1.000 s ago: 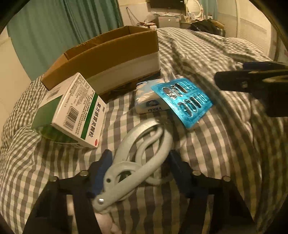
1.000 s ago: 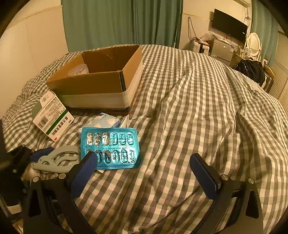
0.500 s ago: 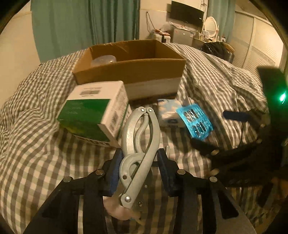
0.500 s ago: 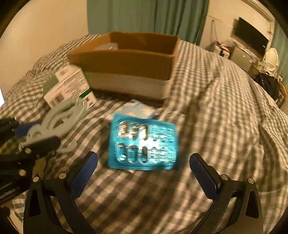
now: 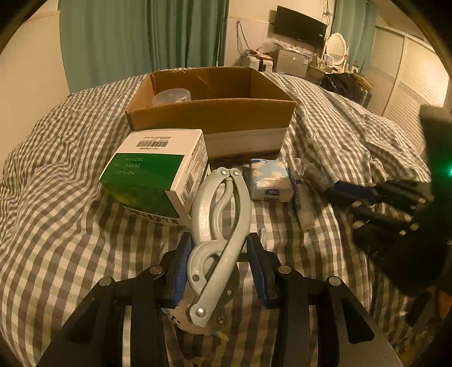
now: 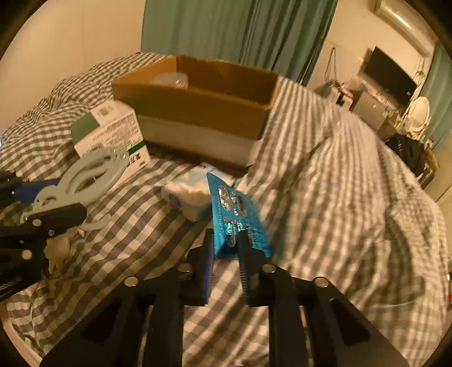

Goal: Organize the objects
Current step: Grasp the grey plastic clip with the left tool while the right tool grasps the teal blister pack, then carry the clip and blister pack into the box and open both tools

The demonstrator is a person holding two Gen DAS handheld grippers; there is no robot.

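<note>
My left gripper (image 5: 219, 265) is shut on a grey metal hand tool (image 5: 217, 234) with looped handles, lifted off the checked bedspread; the same tool (image 6: 84, 180) shows at the left of the right wrist view. My right gripper (image 6: 226, 254) is shut on a blue pill blister pack (image 6: 237, 214), held edge-up above the bed. An open cardboard box (image 5: 209, 113) (image 6: 195, 107) sits behind both, with a clear round container (image 5: 171, 97) inside. A green-and-white medicine box (image 5: 158, 172) (image 6: 113, 132) lies in front of the box.
A small tissue pack (image 5: 269, 180) (image 6: 189, 194) lies on the bedspread between the grippers, with a white tube (image 5: 302, 197) beside it. Green curtains (image 5: 147, 36) hang behind the bed. A desk with a monitor (image 5: 301, 25) stands far right.
The right gripper closed on the blister pack and lifted it from flat to edge-up. The left gripper raised the grey tool and now faces the cardboard box.
</note>
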